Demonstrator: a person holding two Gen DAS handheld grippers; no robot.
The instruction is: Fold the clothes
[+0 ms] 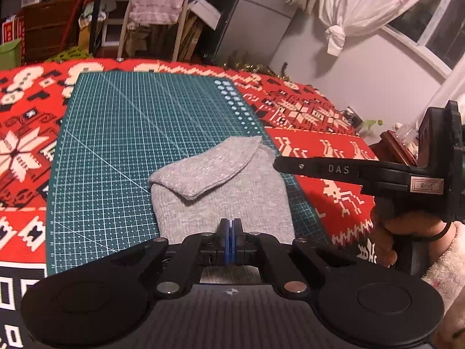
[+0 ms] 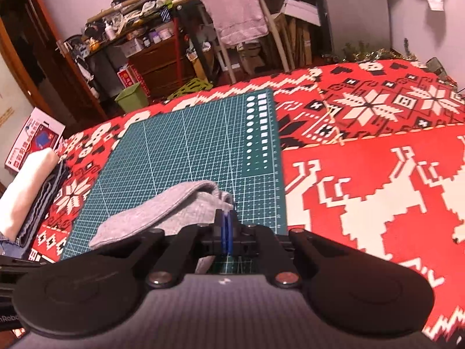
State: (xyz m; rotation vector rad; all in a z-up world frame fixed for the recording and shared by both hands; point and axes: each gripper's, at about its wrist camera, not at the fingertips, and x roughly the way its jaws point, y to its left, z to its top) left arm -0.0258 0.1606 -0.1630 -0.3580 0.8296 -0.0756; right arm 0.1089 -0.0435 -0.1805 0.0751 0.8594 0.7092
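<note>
Grey knit (image 1: 223,203) on mat (image 1: 122,151), part-folded; left gripper (image 1: 229,226) pressed together over near hem, right gripper (image 2: 224,221) pinching far corner — uneven pull likely skews or undoes fold.

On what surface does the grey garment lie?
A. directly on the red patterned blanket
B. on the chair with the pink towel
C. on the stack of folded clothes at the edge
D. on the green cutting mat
D: in both wrist views the grey garment rests on the green cutting mat, which itself lies on the red patterned blanket.
</note>
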